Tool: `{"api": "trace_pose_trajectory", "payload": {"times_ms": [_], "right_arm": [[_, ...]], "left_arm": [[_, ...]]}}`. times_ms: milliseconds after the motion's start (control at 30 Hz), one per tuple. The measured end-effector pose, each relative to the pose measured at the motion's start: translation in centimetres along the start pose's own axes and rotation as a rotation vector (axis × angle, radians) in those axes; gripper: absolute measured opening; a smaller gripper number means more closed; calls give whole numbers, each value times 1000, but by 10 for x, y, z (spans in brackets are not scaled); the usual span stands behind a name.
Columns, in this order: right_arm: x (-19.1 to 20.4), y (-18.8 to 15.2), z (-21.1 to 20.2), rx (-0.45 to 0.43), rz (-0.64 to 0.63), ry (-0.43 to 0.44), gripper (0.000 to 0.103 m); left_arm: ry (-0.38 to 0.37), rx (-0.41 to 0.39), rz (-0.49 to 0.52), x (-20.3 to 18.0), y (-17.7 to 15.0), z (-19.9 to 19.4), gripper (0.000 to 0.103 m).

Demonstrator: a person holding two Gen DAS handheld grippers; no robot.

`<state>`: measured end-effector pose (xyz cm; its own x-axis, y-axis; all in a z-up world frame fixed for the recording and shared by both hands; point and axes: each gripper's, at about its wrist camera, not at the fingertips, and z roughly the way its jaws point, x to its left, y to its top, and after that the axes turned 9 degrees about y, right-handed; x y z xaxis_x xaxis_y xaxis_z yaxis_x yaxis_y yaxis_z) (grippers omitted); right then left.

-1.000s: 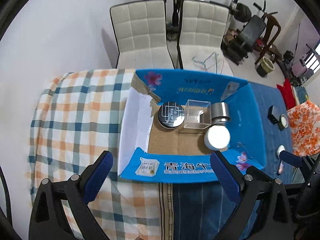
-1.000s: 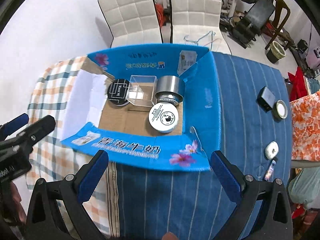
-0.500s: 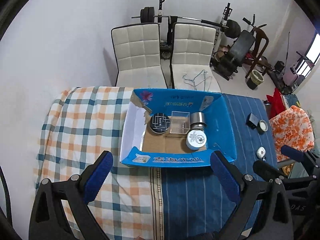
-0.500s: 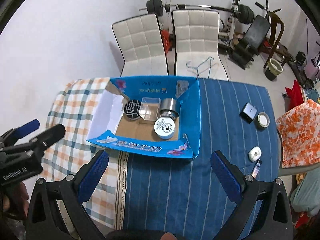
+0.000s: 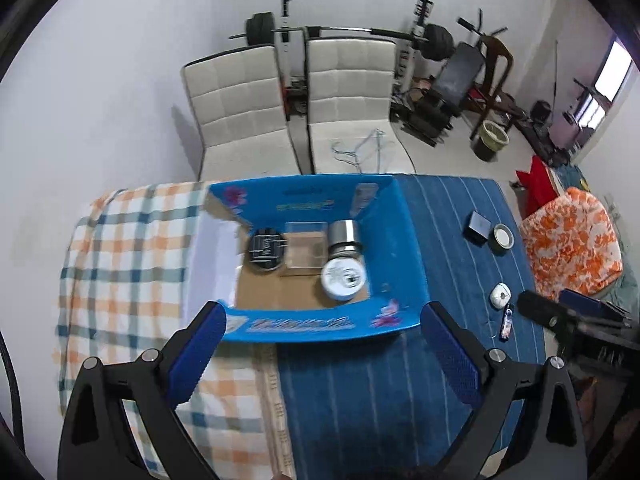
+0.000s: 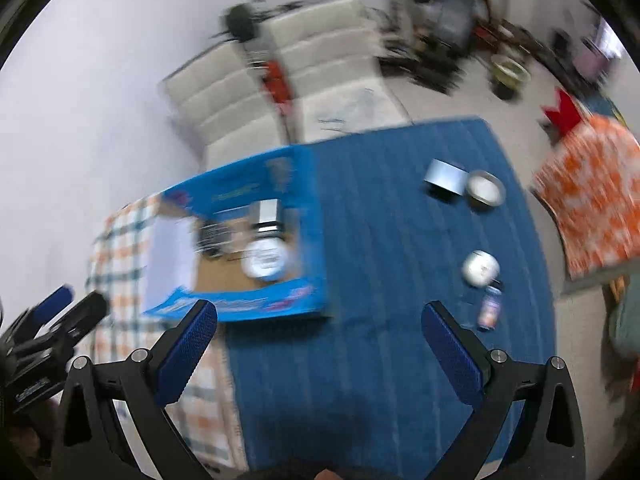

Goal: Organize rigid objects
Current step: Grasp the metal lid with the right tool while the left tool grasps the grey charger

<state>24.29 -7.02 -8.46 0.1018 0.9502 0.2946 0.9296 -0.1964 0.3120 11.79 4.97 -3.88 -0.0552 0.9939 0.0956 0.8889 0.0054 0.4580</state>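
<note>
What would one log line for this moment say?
left gripper: open, empty | right gripper: open, empty | blue box: four items inside | blue cloth: four items loose

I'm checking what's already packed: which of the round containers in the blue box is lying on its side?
The silver metal tin at the back right of the blue box. Its curved wall shows, while the black tin and white tin sit lid-up.

Both wrist views high, looking down, sharing blue box [image 5: 320, 200].
</note>
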Motion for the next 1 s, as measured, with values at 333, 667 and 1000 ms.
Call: {"api": "trace_pose_trajectory", "payload": {"times_ms": [333,667,1000], "right_arm": [[-228,19,71,142,330,-139,99],[-303,121,161,157,292,-122,97],[-321,145,222,288,169,-161,68]], "left_arm": [[-23,91,128,-162,32,102,100],[41,156,223,-271,78,198,100],[75,232,268,-302,92,252,100]]}}
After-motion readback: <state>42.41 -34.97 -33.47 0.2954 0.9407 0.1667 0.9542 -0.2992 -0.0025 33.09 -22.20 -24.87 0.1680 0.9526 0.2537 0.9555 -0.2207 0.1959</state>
